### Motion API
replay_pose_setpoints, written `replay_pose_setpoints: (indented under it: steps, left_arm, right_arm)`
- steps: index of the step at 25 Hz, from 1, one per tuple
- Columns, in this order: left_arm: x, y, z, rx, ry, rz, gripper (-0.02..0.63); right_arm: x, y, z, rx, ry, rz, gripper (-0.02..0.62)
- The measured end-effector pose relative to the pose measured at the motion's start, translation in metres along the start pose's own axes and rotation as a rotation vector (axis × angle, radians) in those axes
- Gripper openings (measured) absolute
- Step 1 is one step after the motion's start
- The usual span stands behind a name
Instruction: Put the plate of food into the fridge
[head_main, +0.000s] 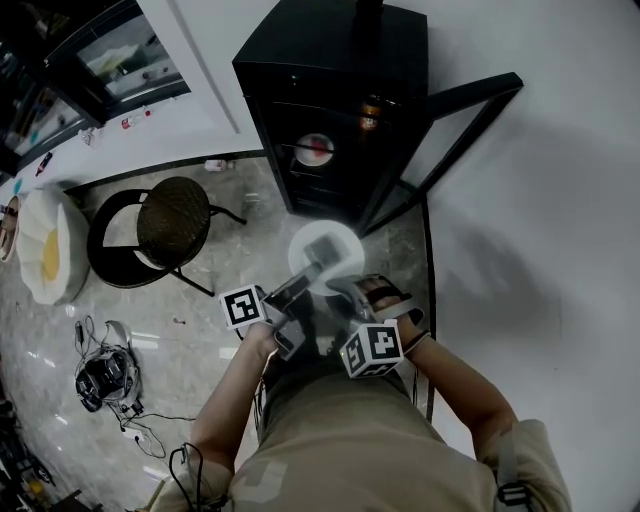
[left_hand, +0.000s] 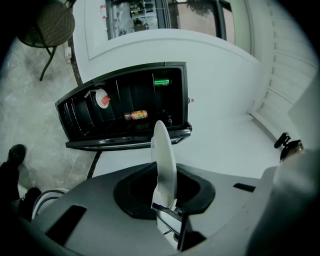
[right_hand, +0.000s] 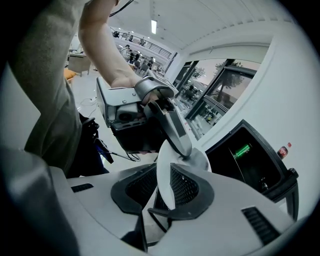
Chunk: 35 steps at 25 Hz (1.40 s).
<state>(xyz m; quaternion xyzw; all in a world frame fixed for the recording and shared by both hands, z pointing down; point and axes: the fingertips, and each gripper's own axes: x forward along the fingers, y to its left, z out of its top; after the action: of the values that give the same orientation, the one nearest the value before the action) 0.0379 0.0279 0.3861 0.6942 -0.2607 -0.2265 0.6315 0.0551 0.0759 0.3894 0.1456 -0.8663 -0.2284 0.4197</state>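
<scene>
Two grips on one plate: the left claw and the right claw each clamp its rim (food on it can't be made out). The fridge stands open just ahead of them; setting the plate inside is left.
</scene>
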Motion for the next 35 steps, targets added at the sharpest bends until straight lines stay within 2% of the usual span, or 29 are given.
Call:
replay_pose_setpoints:
  steps: [11, 17, 20, 23, 35]
  left_arm:
    - [-0.008, 0.023, 0.027, -0.034, -0.001, 0.002, 0.066]
    - [-0.007, 0.039, 0.045, -0.045, 0.033, 0.006, 0.066]
    - [-0.007, 0.044, 0.057, -0.010, 0.052, -0.009, 0.066]
    - [-0.007, 0.050, 0.065, -0.030, 0.057, -0.010, 0.066]
    - [-0.002, 0.079, 0.092, -0.015, 0.121, 0.007, 0.066]
  right_arm:
    - [0.035, -0.003, 0.006, -0.007, 0.041, 0.037, 0.074]
    - [0.060, -0.008, 0.005, 0.006, 0.088, 0.044, 0.074]
    - [0.072, -0.010, 0.005, 0.015, 0.111, 0.044, 0.074]
    - [0.082, -0.013, 0.006, 0.020, 0.128, 0.041, 0.074]
    - [0.122, -0.019, 0.000, 0.056, 0.187, 0.046, 0.074]
